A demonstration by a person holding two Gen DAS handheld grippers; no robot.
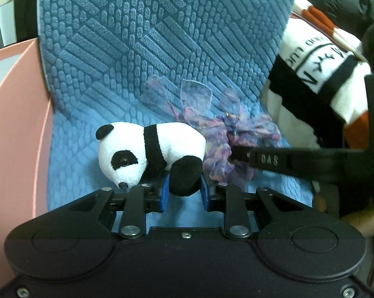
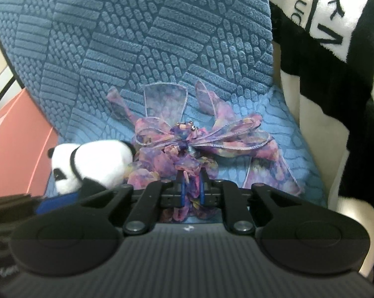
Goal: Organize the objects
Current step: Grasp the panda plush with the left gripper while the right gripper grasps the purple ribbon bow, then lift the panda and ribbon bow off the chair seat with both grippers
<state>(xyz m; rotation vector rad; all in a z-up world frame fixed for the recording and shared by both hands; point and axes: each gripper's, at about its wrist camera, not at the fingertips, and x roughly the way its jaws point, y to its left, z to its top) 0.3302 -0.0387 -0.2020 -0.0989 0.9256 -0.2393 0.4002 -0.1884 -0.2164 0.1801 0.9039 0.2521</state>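
Observation:
A small black and white plush panda (image 1: pixel 152 149) lies on its side on a blue textured cushion (image 1: pixel 137 49). My left gripper (image 1: pixel 184 190) is shut on the panda's black leg. A purple and pink ribbon bow (image 2: pixel 194 141) lies just right of the panda (image 2: pixel 92 164). My right gripper (image 2: pixel 191 191) is shut on the bow's lower ruffled fabric. In the left wrist view the right gripper's black finger (image 1: pixel 266 160) reaches into the bow (image 1: pixel 226 146) from the right.
The blue cushion (image 2: pixel 162 37) covers a seat and its upright back. A pink wall (image 1: pixel 15 124) curves along the left. A white, black and orange fleece blanket (image 1: pixel 318 79) is piled at the right, close beside the bow.

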